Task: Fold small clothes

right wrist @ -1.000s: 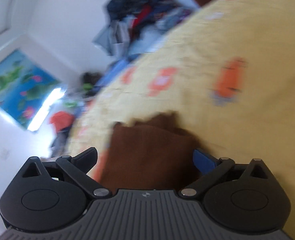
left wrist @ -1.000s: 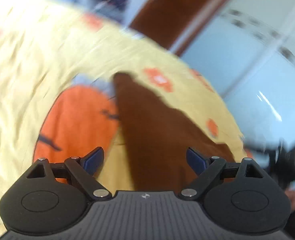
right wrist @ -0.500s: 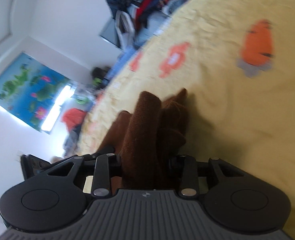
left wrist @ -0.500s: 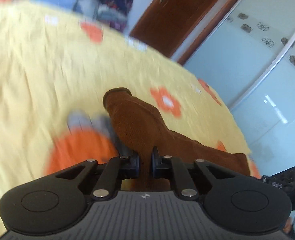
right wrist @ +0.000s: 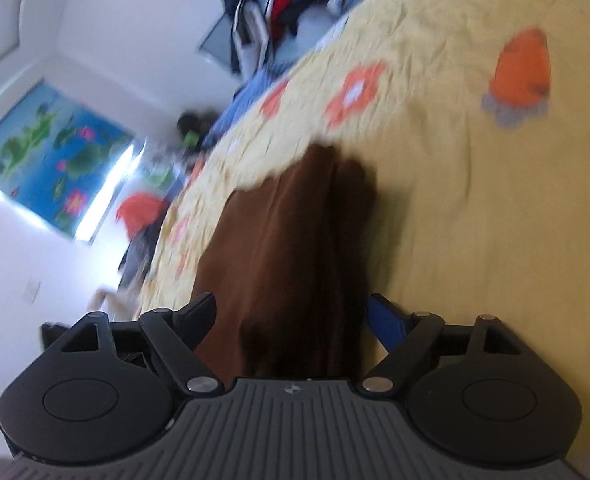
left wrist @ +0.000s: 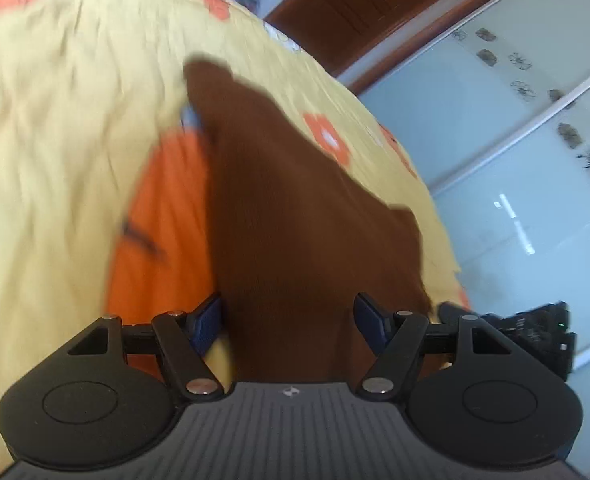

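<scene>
Cloth [left wrist: 295, 208] is being let go at both ends: brown, soft, lying on the yellow bed [left wrist: 55, 120] and running forward from between each set of jaws. On the left gripper [left wrist: 289, 316] the jaws are opening, the pads are seen clear of the fabric on either side, and the cloth passes through the gap beneath them, its far tip reaching ahead and to the left over an orange print. On the right gripper [right wrist: 291, 316] the jaws are opening too; the cloth [right wrist: 291, 240] is bunched into upright ridges just ahead of them, and whether the right-hand pad is quite free of it cannot be told through the blur.

A release after a fold looks to be the step in hand, so the work now is to leave the fold undisturbed. Both sets of jaws are best spread fully before anything is drawn back, since a pad brushing this napped fabric could drag an edge along. Withdrawal is best made straight back along the fingers and slightly upward, not sideways. The ridges ahead of the right jaws suggest the layer has not settled flat, so a light smoothing press may be called for before any further fold is attempted.
</scene>
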